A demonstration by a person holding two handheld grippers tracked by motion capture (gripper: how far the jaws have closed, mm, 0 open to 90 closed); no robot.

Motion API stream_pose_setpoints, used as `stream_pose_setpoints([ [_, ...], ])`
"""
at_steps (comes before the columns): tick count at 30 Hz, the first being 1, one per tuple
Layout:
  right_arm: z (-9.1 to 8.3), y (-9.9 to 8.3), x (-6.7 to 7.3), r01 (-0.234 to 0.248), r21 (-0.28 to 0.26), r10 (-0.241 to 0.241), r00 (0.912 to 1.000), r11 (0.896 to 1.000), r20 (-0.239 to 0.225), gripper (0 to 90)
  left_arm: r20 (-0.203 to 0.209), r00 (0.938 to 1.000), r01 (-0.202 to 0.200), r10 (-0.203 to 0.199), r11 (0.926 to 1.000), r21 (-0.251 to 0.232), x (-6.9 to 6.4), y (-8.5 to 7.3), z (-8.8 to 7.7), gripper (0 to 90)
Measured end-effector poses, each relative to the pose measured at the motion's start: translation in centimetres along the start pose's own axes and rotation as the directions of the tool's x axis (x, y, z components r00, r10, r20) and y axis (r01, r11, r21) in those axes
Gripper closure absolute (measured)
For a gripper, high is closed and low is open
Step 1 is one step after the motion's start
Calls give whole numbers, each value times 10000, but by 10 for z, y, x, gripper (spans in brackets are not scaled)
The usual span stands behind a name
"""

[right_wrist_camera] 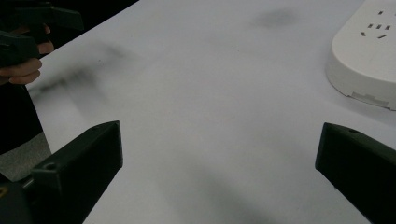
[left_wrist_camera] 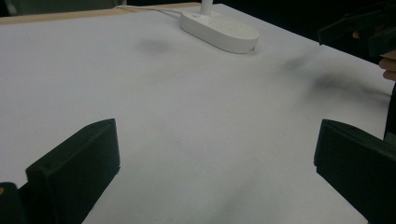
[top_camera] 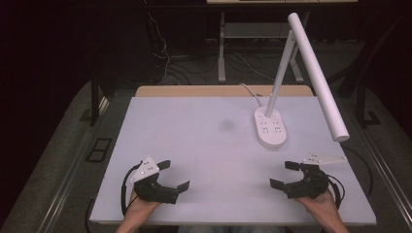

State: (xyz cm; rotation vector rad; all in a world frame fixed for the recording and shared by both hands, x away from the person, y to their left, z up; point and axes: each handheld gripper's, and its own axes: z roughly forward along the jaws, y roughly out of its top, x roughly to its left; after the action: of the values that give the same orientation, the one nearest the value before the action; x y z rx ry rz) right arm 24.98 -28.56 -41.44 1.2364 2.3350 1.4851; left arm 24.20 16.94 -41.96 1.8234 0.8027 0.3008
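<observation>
A white desk lamp (top_camera: 311,68) stands on the white table (top_camera: 209,145) at the right of centre; its oval base (top_camera: 270,127) carries socket holes and shows in the left gripper view (left_wrist_camera: 219,29) and the right gripper view (right_wrist_camera: 364,60). My left gripper (top_camera: 173,175) rests near the front edge at the left, open, nothing between its jaws (left_wrist_camera: 215,163). My right gripper (top_camera: 283,174) sits near the front edge at the right, just in front of the lamp base, also open and empty (right_wrist_camera: 219,168). A hand holds each gripper.
The lamp's long white head (top_camera: 318,77) slants out over the table's right side, above the right gripper. A white cable (top_camera: 250,91) runs from the base toward the back edge. Beyond the table are desk legs and cables on the floor.
</observation>
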Motion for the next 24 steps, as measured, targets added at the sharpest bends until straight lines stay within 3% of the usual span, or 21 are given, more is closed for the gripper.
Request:
stream_pose_setpoints([
  [14,-1,-1,-2,-11,82,11,10000,10000,-23,1,104,9999,-57,56,9999,156,0,-1,2,0],
  [24,-3,-1,-4,-346,80,347,9993,9994,-131,1,85,9999,-110,108,9997,218,-1,0,3,0],
])
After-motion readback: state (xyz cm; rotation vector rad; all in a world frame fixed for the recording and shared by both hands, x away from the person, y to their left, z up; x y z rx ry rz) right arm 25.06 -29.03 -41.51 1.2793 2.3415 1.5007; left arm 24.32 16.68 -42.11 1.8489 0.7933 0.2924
